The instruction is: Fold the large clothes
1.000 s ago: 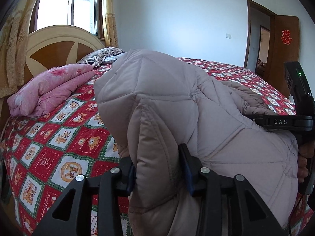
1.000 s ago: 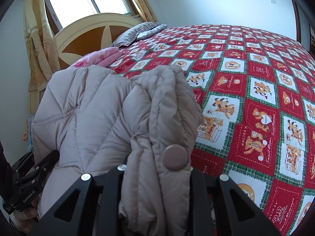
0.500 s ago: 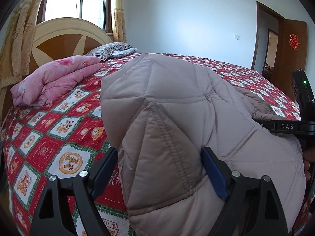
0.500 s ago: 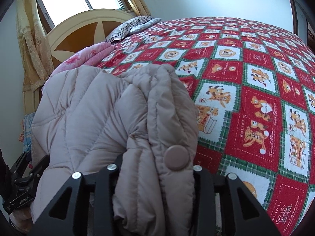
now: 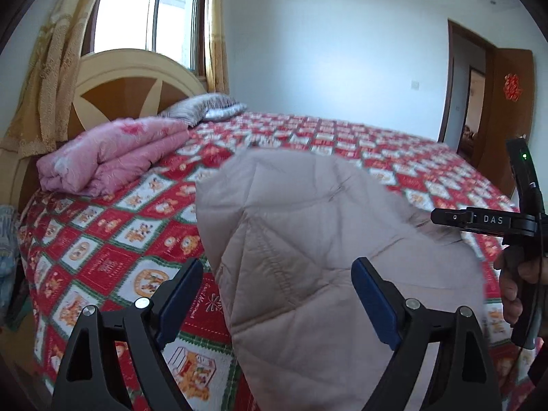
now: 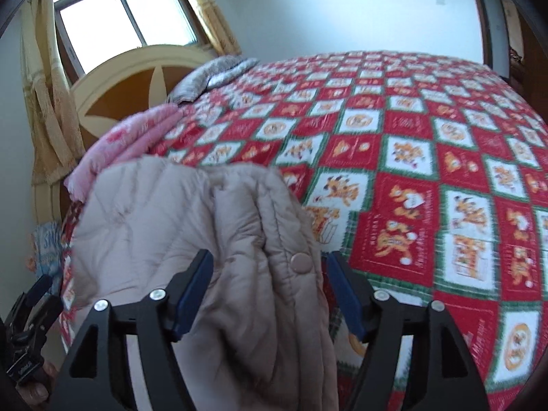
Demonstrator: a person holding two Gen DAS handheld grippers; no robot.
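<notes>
A beige quilted puffer coat [image 5: 308, 239] lies folded on the near edge of the bed; it also shows in the right wrist view [image 6: 191, 233], with a round snap button [image 6: 300, 262] on its front edge. My left gripper [image 5: 277, 294] is open, its blue-padded jaws spread wide on either side of the coat's fold. My right gripper [image 6: 270, 291] is open too, its jaws apart around the coat's buttoned edge. The right gripper's body shows at the right of the left wrist view [image 5: 486, 221].
The bed carries a red, white and green patchwork bedspread [image 6: 428, 171]. A folded pink quilt [image 5: 109, 154] and a striped pillow [image 5: 205, 109] lie by the rounded headboard [image 5: 137, 78]. A window and curtains stand behind. A wooden door [image 5: 510, 102] stands far right.
Both grippers have opened and let go of the coat, the left first, then the right. Both have pulled back, and the coat has settled lower onto the bed.
</notes>
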